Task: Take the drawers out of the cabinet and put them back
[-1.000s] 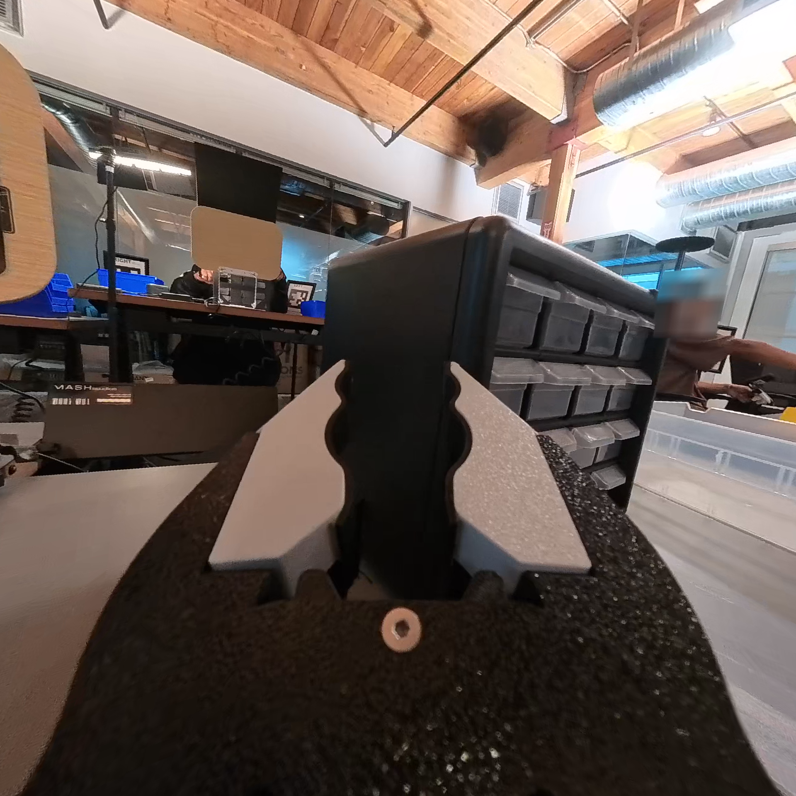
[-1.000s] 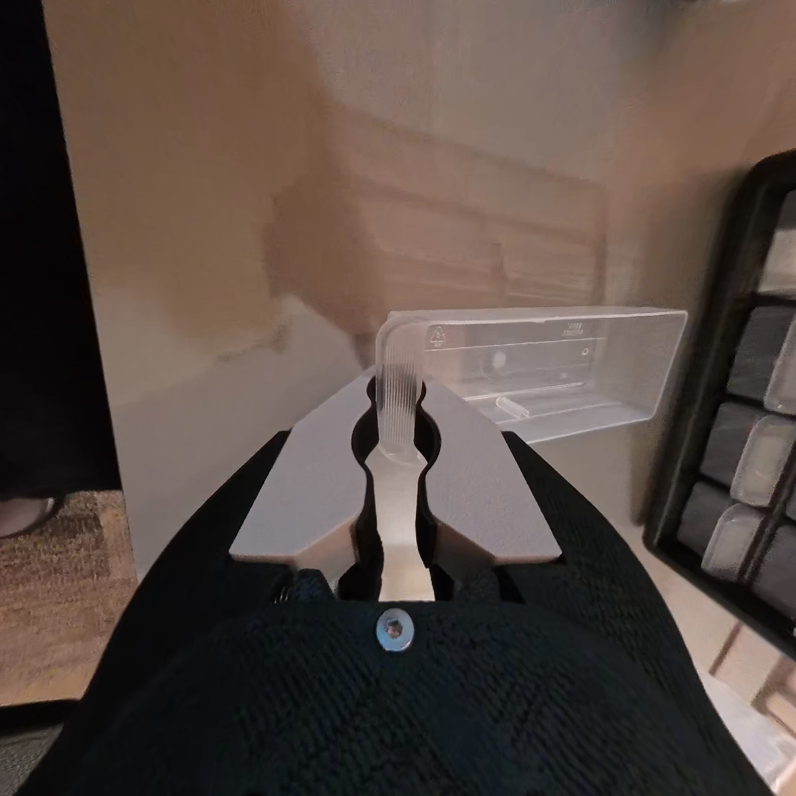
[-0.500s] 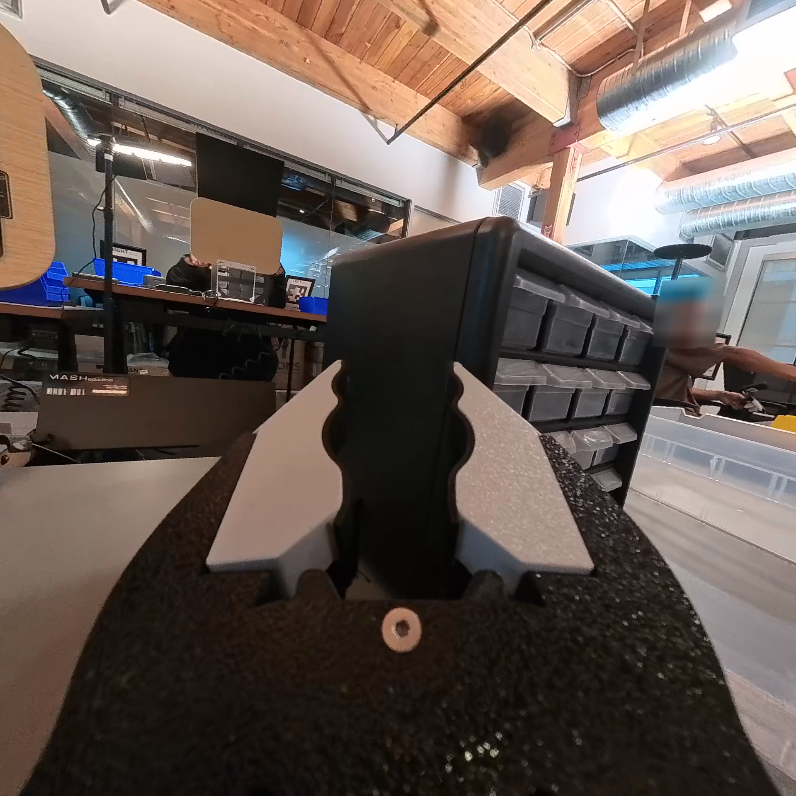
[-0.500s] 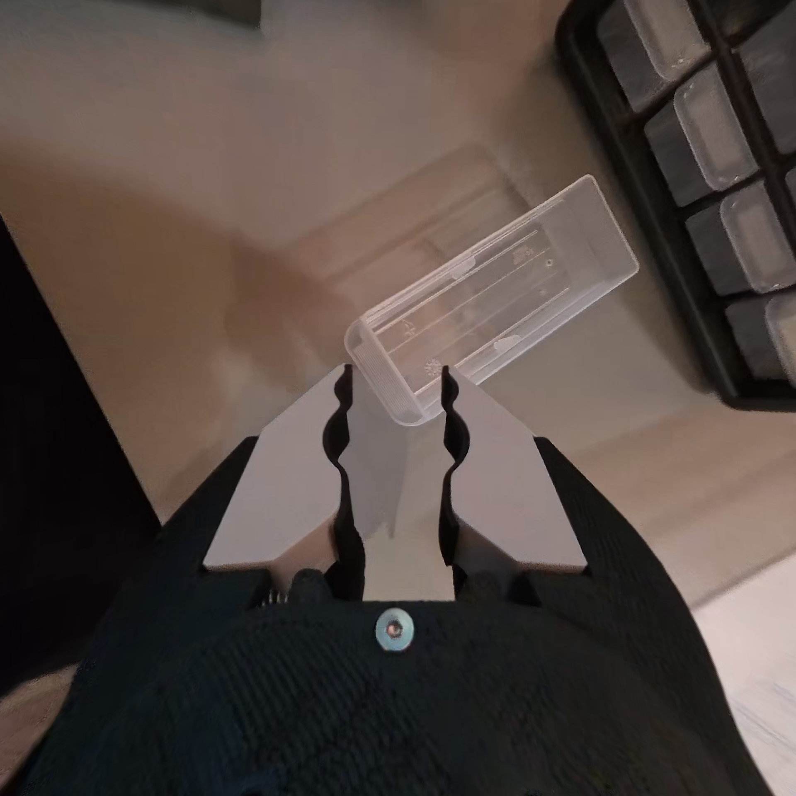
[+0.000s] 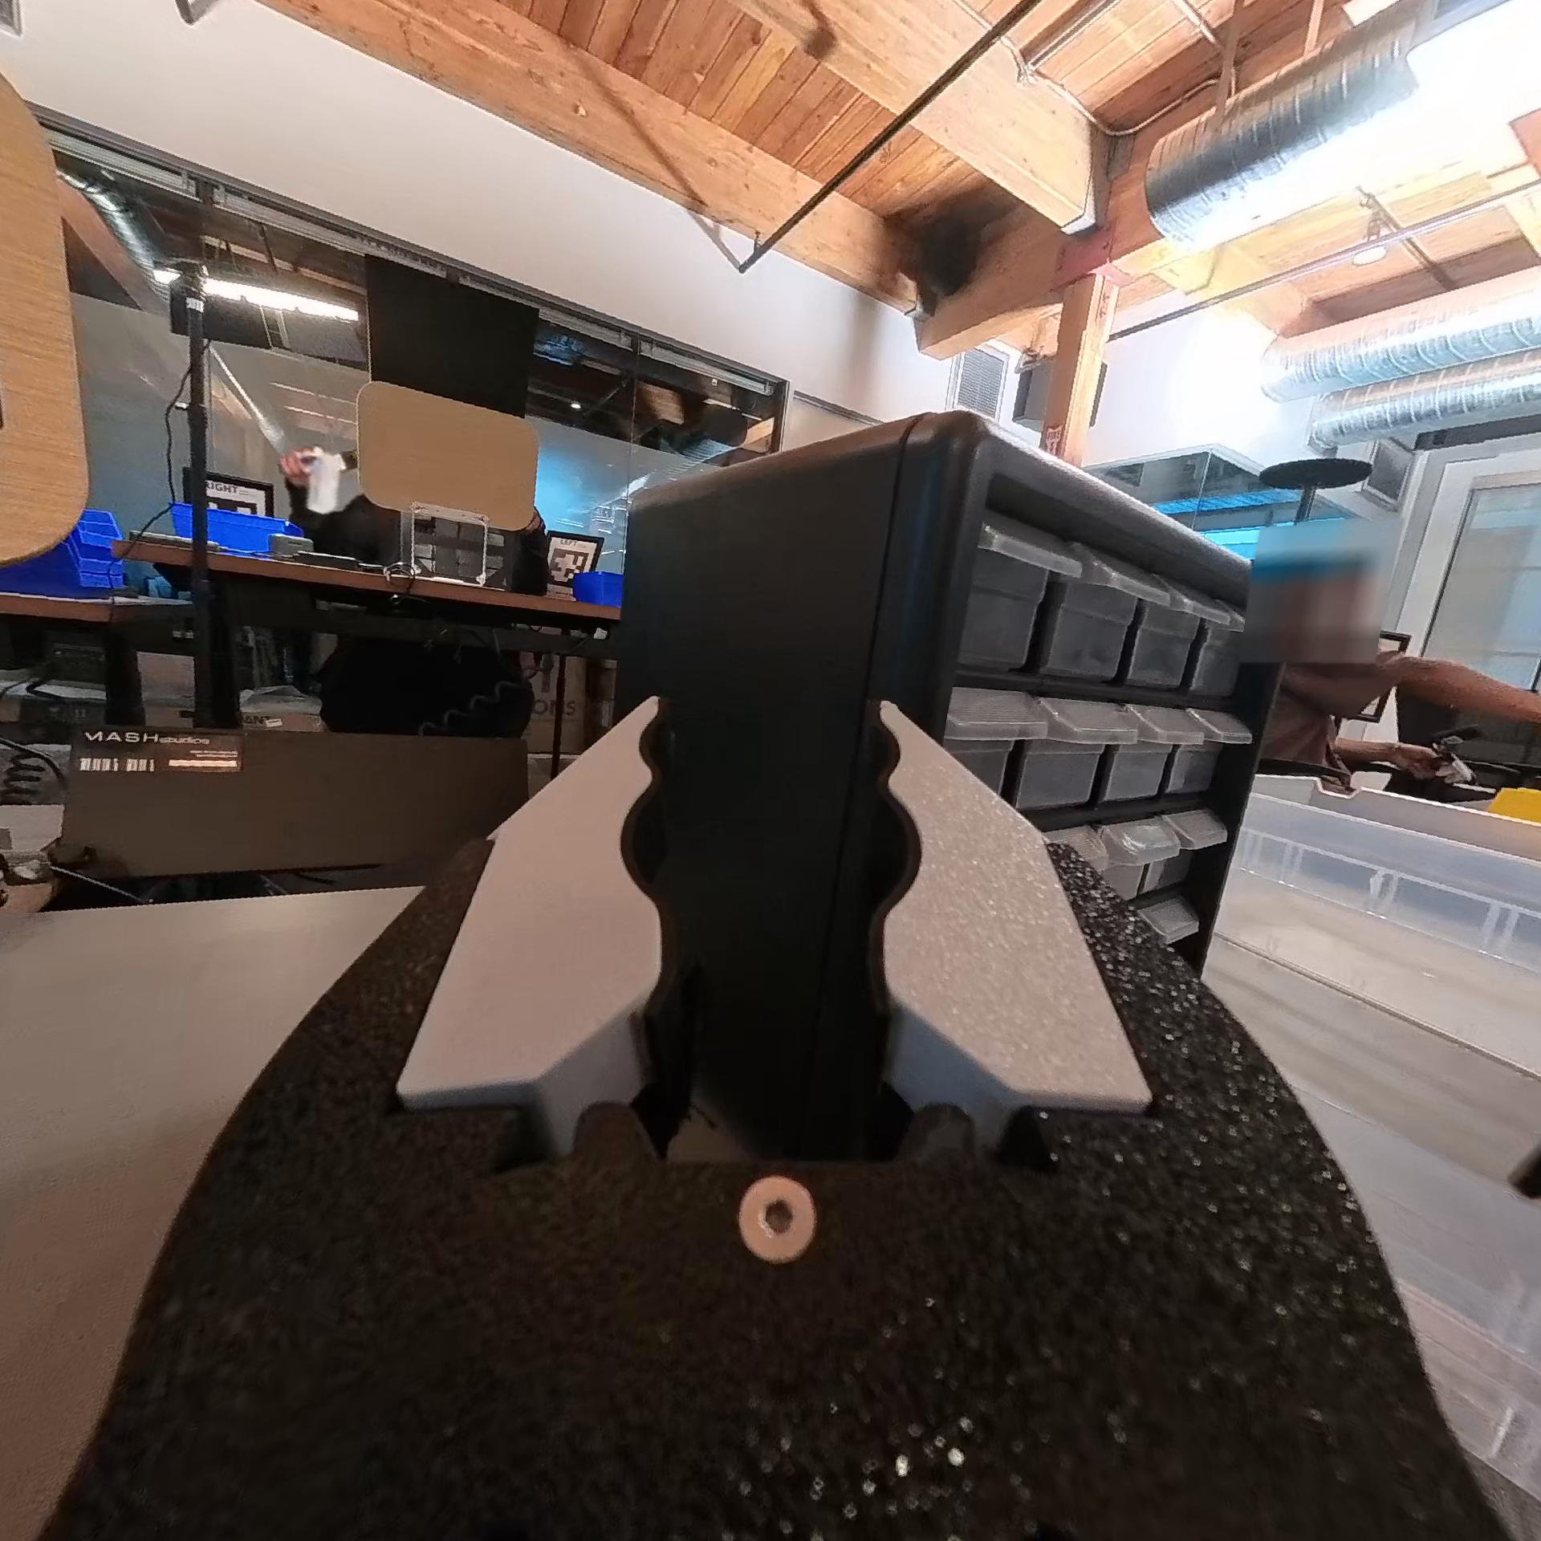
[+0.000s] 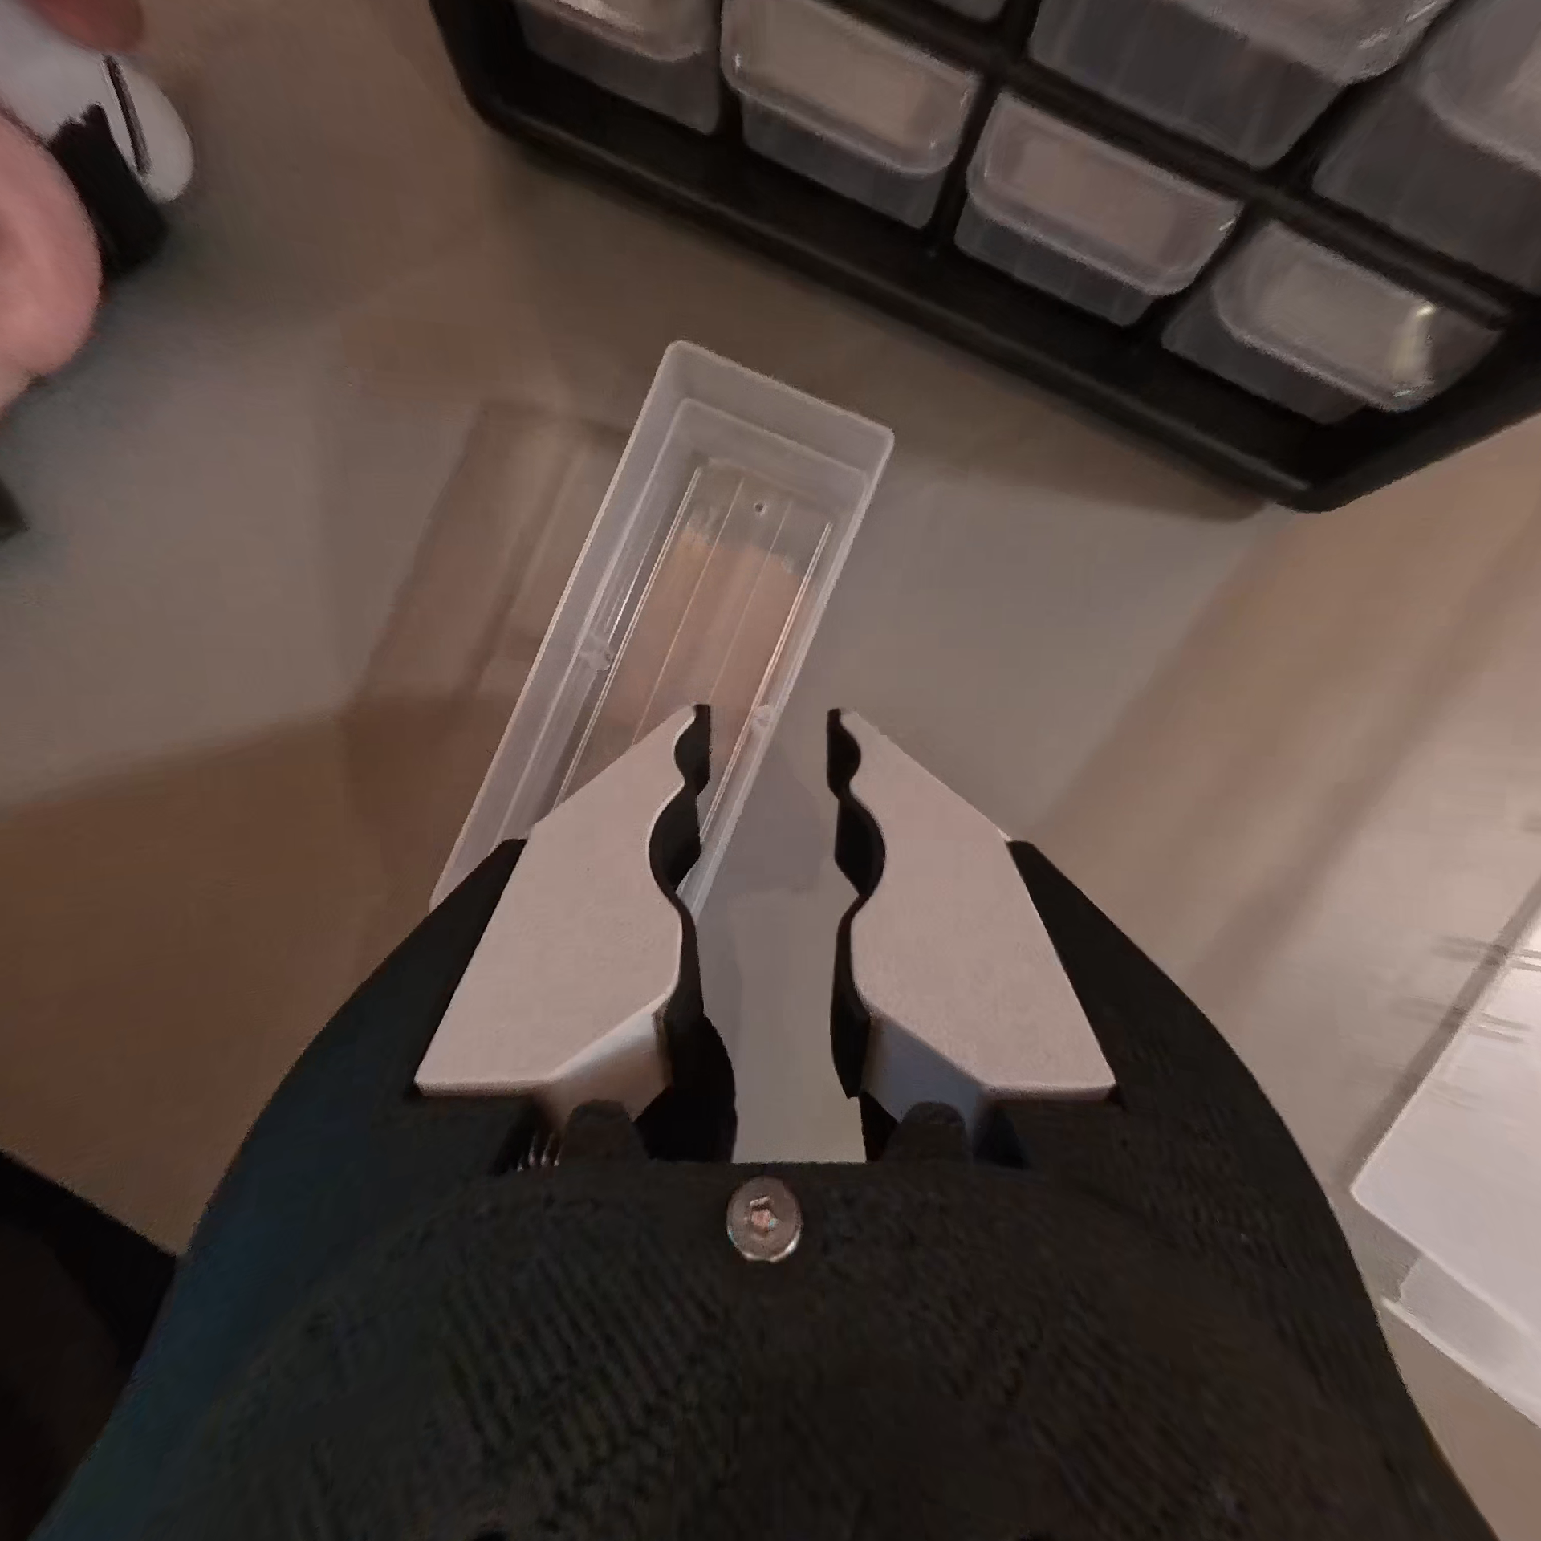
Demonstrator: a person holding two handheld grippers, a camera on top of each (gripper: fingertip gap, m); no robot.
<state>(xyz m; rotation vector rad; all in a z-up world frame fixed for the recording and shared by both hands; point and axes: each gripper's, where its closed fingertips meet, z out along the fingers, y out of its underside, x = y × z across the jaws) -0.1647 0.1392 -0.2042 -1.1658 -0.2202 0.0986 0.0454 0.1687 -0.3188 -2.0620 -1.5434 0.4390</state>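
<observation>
A black cabinet (image 5: pixel 750 625) with rows of clear drawers (image 5: pixel 1084 617) stands on the table. My left gripper (image 5: pixel 767 717) is open and empty, low at the cabinet's left side wall, which fills the gap between its fingers. In the right wrist view the cabinet's front (image 6: pixel 1084 208) is at the top. One clear empty drawer (image 6: pixel 717 542) lies out on the beige table (image 6: pixel 1167 667) in front of it, long axis towards the cabinet. My right gripper (image 6: pixel 767 721) is open just above the drawer's near end, its left finger over it, holding nothing.
A hand with a black and white thing (image 6: pixel 50 208) shows at the top left of the right wrist view. A clear bin (image 5: pixel 1376 859) stands right of the cabinet and also shows in the right wrist view (image 6: pixel 1484 1126). People sit at desks behind.
My right gripper opened and let go of the drawer's handle. The drawer now lies flat on the table, and the gripper has swung round to face the cabinet front. The left gripper stayed put.
</observation>
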